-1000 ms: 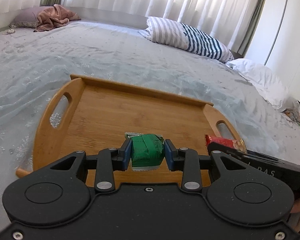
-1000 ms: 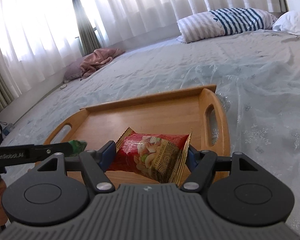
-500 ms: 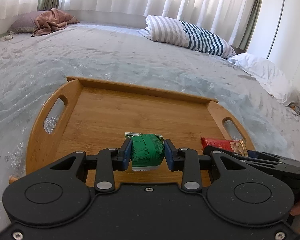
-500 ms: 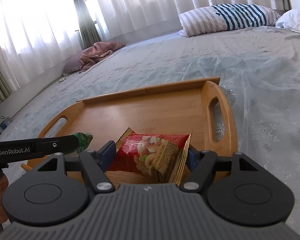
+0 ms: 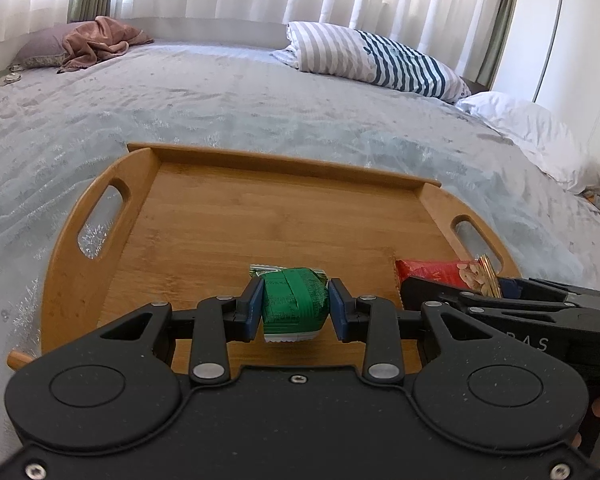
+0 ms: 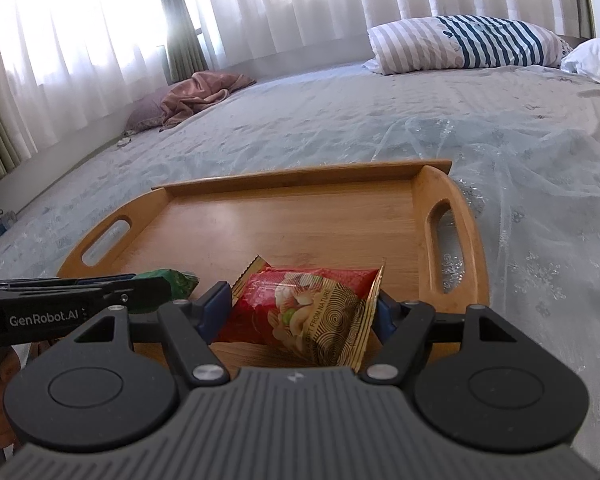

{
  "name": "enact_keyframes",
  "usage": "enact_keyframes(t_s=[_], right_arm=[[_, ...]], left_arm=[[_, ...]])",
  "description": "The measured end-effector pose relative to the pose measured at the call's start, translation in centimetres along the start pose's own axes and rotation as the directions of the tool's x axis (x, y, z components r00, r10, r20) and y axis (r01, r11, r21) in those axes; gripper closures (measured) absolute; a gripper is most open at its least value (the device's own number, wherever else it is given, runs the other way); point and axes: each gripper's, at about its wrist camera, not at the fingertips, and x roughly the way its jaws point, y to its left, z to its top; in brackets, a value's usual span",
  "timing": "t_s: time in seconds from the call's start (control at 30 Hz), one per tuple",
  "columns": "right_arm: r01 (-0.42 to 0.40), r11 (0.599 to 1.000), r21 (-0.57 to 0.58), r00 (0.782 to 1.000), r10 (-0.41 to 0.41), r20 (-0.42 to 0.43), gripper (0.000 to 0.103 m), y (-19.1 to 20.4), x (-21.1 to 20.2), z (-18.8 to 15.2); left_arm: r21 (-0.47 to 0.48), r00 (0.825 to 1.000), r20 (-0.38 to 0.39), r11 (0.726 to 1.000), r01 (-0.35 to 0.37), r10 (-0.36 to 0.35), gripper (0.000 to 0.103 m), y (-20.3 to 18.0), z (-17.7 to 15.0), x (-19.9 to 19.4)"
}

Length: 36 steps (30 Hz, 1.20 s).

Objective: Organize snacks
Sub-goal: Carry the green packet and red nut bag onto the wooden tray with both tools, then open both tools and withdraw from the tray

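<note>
Comparing this moment with the views from a second ago, I find little change in the claws and a clear change in framing. In both wrist views the bamboo tray [image 5: 220, 220] now sits lower and fuller in the picture, with both cut-out handles and the far rim visible, whereas a second ago its left side ran closer to the edge. I read this as a small re-aiming of both hands over the tray, not a real advance.

The left claw [image 5: 294, 308] stays clenched on the green snack packet [image 5: 294, 300]; its blue pads press both sides and the packet hangs above the near part of the tray floor, not resting on it as far as I can judge. The right claw [image 6: 300, 312] is likewise still grasping the red nut packet [image 6: 304, 308], held wide across its width, with the gold edge creased against the right pad. It sits over the tray's near right portion. The grip on neither packet looks altered across the three moments.

The tray lies on the grey bed cover [image 5: 180, 112]; its floor is bare.

My assessment: both snacks are at the tray but neither is deposited. The placing step is in hand and the release is not yet done. The next move calls for lowering each packet to the wood, well apart from the other, before the claws let go.
</note>
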Motion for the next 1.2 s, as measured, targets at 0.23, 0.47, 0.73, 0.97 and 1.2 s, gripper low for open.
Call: enact_keyframes(t_s=[0.23, 0.47, 0.73, 0.97, 1.2], right_arm=[[-0.003, 1.0, -0.022, 1.0, 0.003, -0.005, 0.029, 0.2, 0.2, 0.0], [-0.009, 1.0, -0.022, 1.0, 0.009, -0.006, 0.021, 0.2, 0.2, -0.1], [-0.004, 0.998, -0.057, 1.0, 0.005, 0.009, 0.006, 0.9, -0.4, 0.0], [0.041, 0.988, -0.15, 0.998, -0.034, 0.049, 0.0, 1.8, -1.9, -0.5], [0.086, 0.971, -0.222, 0.994, -0.067, 0.09, 0.0, 3.0, -3.9, -1.4]], left_arm=[[-0.001, 1.0, -0.003, 1.0, 0.0, 0.0, 0.07, 0.2, -0.1, 0.2], [-0.015, 1.0, -0.03, 1.0, 0.0, 0.0, 0.07, 0.4, -0.2, 0.6], [-0.031, 1.0, -0.028, 0.999, 0.007, -0.008, 0.052, 0.8, 0.0, 0.1], [-0.028, 1.0, 0.0, 1.0, -0.007, 0.007, 0.03, 1.1, -0.2, -1.6], [0.01, 0.998, 0.057, 1.0, -0.017, 0.017, 0.014, 1.0, -1.1, -4.1]])
